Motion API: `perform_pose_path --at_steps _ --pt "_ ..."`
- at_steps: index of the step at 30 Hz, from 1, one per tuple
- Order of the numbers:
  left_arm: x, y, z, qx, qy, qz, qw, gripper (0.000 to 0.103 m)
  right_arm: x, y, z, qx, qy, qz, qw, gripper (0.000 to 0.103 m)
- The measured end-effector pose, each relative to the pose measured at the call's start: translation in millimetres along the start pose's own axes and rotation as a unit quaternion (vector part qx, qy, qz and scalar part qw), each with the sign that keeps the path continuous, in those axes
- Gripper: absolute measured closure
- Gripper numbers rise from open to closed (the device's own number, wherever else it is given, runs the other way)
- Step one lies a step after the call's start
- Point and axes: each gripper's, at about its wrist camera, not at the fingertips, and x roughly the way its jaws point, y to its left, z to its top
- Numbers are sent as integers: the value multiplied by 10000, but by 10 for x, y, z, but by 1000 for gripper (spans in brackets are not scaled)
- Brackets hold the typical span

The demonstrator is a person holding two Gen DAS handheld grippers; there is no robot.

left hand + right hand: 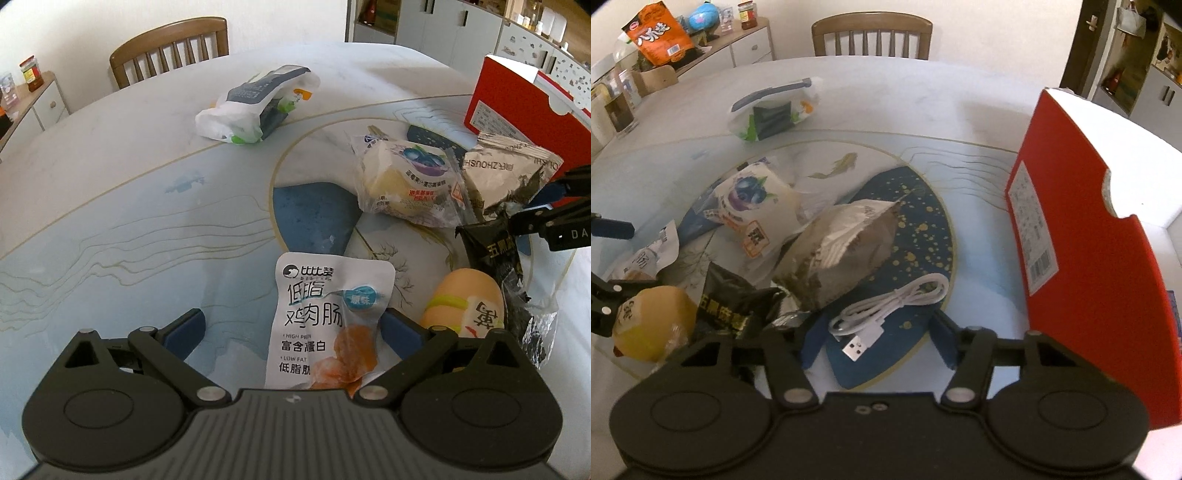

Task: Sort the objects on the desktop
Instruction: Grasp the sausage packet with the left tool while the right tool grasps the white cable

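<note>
The left tongs (291,328) gape around a white sausage packet (325,325); the right tongs (873,341) straddle a white cable (890,306), unpinched, beside the red box (1100,295); the counter (110,166) lies bare leftward.

My left gripper (291,328) stands wide open, chicken sausage packet (325,321) flat on the table (110,184) between its fingers, pads not pressing it. Just right: yellow egg-shaped snack (465,302), black packet (495,258). Farther: blueberry bread bag (406,177), grey-brown pouch (506,173), red box (517,99). My right gripper (554,218) pokes in at the right edge. Far left: white plastic bag (255,103), wooden chair (170,48).
</note>
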Motion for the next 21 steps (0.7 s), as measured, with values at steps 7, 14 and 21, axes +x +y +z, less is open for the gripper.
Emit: perform_pose_path --at_steps 7,14,21 --pt "-70 -18 44 7 -172 12 9999 46 -40 -95 -35 176 -105 -80 9998 73" --pt "-78 -62 64 58 -205 71 9997 51 -90 -146 -73 329 -97 -120 9993 75" --pt "-108 -76 59 54 -293 83 9995 57 -174 -143 -106 356 -113 -70 9993 76"
